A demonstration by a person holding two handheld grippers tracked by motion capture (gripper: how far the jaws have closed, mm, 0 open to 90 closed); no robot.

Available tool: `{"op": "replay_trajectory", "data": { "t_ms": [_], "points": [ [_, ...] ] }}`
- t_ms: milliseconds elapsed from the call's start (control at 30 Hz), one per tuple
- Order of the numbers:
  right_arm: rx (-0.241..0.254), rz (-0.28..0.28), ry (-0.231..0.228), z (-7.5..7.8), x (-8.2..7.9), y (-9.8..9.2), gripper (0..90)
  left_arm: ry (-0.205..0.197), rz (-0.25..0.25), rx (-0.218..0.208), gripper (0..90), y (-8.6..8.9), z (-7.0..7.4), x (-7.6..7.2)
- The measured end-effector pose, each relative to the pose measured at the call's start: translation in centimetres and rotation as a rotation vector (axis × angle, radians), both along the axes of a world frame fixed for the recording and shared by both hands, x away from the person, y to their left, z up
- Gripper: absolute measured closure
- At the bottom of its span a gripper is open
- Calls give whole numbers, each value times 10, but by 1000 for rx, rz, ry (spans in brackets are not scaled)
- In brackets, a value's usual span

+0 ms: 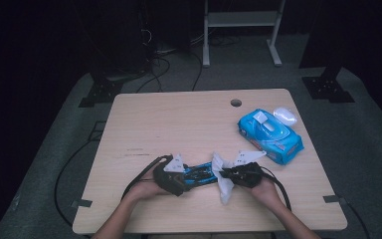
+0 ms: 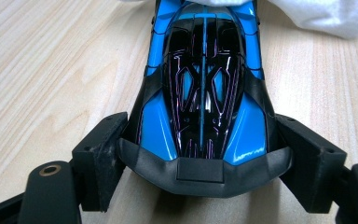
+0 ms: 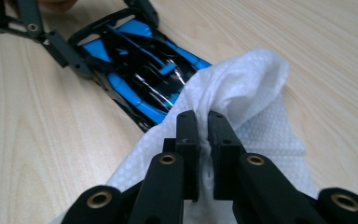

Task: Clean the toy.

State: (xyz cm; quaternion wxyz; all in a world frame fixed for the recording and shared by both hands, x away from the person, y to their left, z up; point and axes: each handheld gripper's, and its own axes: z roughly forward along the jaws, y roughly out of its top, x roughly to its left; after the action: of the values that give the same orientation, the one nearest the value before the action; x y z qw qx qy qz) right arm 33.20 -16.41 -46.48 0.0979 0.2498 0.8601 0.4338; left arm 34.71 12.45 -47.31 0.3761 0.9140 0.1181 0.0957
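The glossy blue-and-black toy car (image 2: 204, 88) lies mid-tabletop (image 1: 179, 119), its rear clamped by the left claw (image 2: 200, 156). The right claw (image 3: 203, 140), pinched shut on a white wet wipe (image 3: 242, 93), is wiping its front; next, likely a steady stroke along the body.

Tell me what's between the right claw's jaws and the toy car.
The white wipe, pinched by the right claw, drapes over the toy car, seen in the right gripper view.

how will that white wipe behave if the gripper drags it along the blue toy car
The white wipe is probably floppy: it bunches and folds where the right gripper pinches it, and drapes over the blue toy car. It looks thin and light, so it should follow the gripper readily. The car's glossy shell likely lets it slide rather than snag.
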Motion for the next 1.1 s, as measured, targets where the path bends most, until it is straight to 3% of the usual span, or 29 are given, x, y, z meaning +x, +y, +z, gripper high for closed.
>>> {"op": "replay_trajectory", "data": {
  "t_ms": [167, 367, 600, 700, 867, 967, 1000, 1100],
  "points": [
    [4, 40, -10, 3, -1, 13, 836, 0, -1, 1, 231, -1, 0, 0],
    [2, 137, -28, 4, -5, 51, 837, -2, 2, -1, 231, -1, 0, 0],
    [18, 204, -24, 4, -5, 88, 836, -4, 2, -6, 231, -2, -1, -1],
    [8, 209, -31, 4, -3, 90, 837, -4, 3, -7, 232, -2, -1, -1],
    [-21, 160, -48, 9, 2, 74, 838, -3, 1, -9, 232, -2, -1, 0],
    [-21, 166, -46, 9, 2, 75, 838, -3, 2, -6, 232, -2, -1, 0],
    [-13, 185, -24, 8, 2, 82, 838, -3, 2, -4, 232, -2, -1, 0],
    [-9, 210, -15, 6, 1, 92, 838, -3, 1, -3, 232, -2, -1, 0]
  ]
}}
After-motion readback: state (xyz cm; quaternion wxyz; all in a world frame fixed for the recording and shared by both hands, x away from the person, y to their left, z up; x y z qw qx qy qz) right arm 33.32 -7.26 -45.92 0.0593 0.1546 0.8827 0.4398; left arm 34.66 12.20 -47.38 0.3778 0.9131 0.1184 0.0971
